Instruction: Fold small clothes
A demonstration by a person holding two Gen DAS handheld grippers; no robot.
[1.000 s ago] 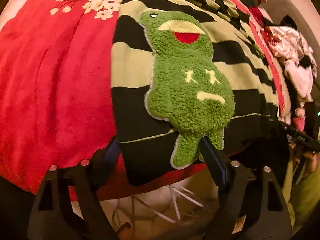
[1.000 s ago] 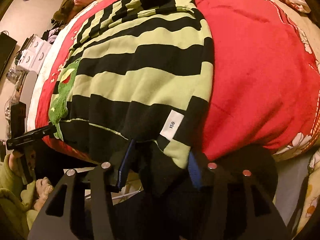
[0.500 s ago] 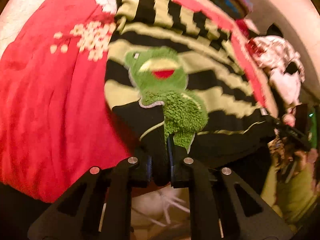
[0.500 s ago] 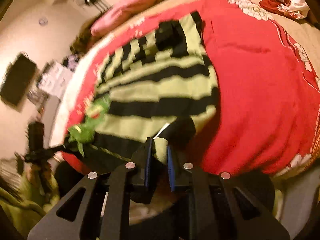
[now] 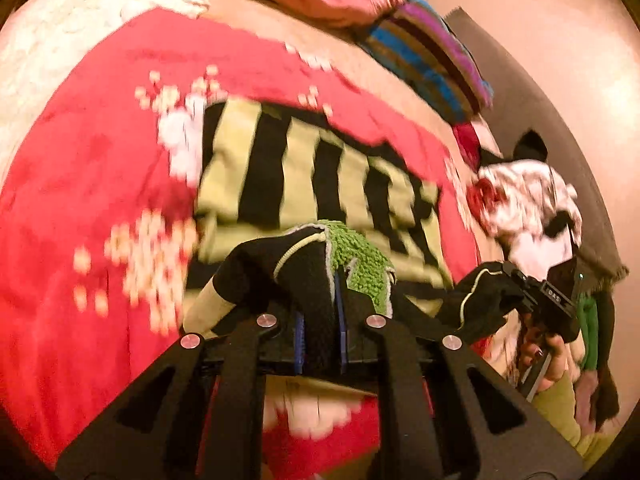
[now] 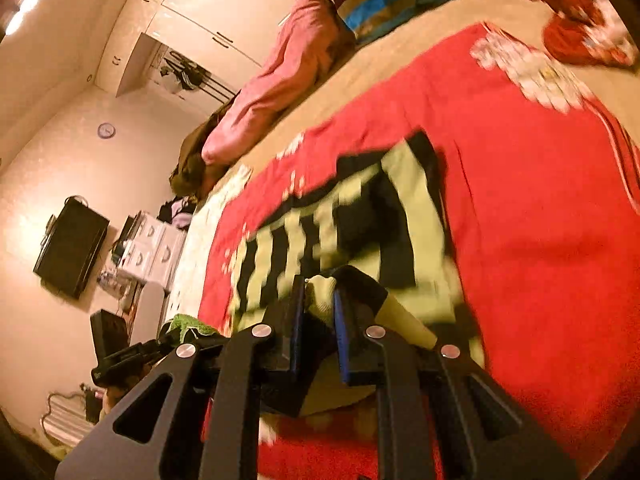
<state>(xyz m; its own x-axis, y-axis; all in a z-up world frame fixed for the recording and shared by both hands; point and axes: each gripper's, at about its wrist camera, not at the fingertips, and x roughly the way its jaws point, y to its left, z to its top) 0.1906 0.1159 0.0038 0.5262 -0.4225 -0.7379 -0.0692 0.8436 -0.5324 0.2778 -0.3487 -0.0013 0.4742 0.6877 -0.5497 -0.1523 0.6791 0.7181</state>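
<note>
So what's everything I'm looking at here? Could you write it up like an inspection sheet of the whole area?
Surface: a bed with a red flowered blanket spread over it.
Job's things: one green-and-black striped top with a fuzzy green patch, its near hem lifted off the blanket.
Clutter: a pink pillow, a striped cushion and a red-and-white bundle of cloth at the bed's edges.
Grippers: left gripper and right gripper each have their fingers closed on the hem.
Cables: nothing seen.
Surroundings: a wall clock, a dark wall screen, white cupboards.
</note>
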